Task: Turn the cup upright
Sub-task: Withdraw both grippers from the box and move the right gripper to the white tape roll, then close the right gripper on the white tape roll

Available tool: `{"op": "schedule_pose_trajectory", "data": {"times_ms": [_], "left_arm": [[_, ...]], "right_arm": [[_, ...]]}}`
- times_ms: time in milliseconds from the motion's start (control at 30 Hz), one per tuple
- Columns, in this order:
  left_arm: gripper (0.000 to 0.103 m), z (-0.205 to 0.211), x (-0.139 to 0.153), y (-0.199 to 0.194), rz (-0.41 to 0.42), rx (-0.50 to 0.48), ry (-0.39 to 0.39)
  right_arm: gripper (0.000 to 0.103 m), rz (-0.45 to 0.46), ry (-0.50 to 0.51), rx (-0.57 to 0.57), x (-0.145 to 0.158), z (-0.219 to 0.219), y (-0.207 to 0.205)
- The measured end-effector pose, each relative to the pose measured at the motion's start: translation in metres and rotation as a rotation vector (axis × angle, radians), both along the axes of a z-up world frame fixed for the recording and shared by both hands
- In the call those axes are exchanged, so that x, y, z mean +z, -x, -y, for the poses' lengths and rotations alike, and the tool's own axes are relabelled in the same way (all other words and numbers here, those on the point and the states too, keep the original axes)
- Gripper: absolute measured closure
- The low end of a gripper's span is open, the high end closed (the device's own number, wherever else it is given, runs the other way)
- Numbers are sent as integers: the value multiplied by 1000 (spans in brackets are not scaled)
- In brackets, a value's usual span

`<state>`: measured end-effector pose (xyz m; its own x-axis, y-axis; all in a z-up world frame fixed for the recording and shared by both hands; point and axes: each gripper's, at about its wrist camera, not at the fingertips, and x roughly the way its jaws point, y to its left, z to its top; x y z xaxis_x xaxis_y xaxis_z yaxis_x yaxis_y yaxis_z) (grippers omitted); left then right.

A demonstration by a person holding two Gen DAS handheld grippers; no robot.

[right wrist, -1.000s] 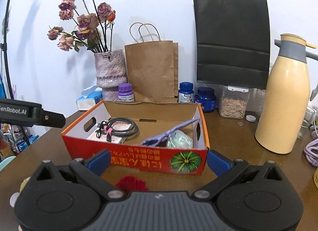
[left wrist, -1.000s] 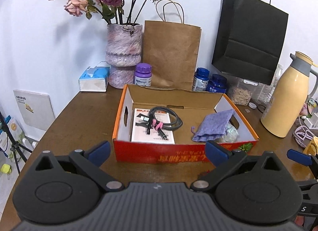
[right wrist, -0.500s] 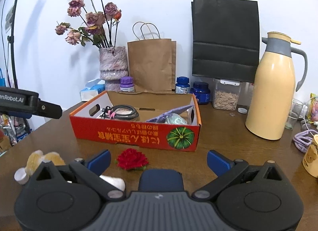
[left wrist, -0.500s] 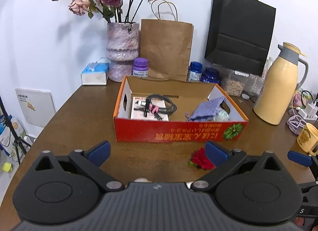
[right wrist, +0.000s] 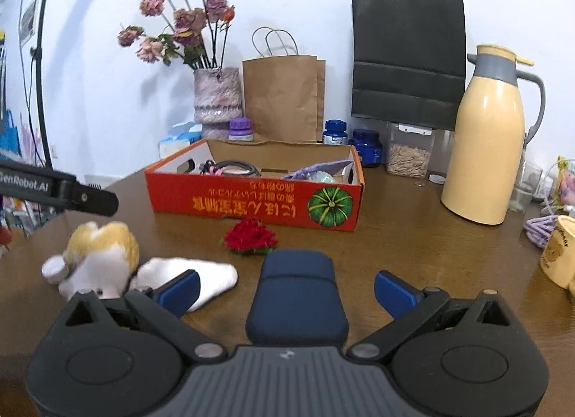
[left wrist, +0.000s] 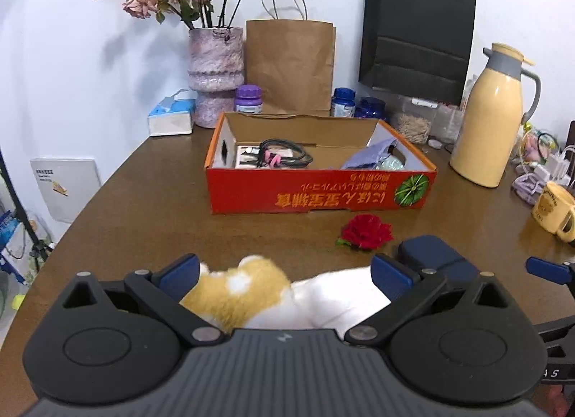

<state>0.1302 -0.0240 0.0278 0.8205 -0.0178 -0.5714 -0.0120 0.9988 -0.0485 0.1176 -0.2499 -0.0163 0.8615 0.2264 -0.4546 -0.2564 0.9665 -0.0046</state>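
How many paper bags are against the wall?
2: a brown bag behind the box, and a black bag to its right, above the seed jar. Others may be hidden.

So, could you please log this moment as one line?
left gripper: open | right gripper: open | yellow cup: on its side, untouched

Plain white wall (left wrist: 72, 40) behind everything, evenly lit, with soft shadows from the dried flowers. The furniture is one brown wooden table (left wrist: 143, 208) with a rounded left edge, pushed up against the wall. A black bag (right wrist: 408, 58) hangs flat on the wall. Off the left side there's a black tripod leg (left wrist: 21, 216) and a white board (left wrist: 64, 187) leaning low against the wall.
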Motion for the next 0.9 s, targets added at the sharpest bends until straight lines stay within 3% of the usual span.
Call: {"op": "schedule_pose_trajectory", "data": {"times_ms": [400, 733, 833, 900], "left_arm": [[0, -15, -18, 22, -45, 39, 30], [0, -17, -22, 29, -44, 40, 33], [0, -16, -24, 27, -58, 38, 39], [0, -15, -24, 27, -59, 32, 40]], "right_arm": [[0, -62, 18, -4, -27, 7, 26], [2, -100, 12, -1, -41, 6, 18], [22, -116, -1, 6, -44, 4, 13], [54, -136, -11, 8, -47, 4, 9]]}}
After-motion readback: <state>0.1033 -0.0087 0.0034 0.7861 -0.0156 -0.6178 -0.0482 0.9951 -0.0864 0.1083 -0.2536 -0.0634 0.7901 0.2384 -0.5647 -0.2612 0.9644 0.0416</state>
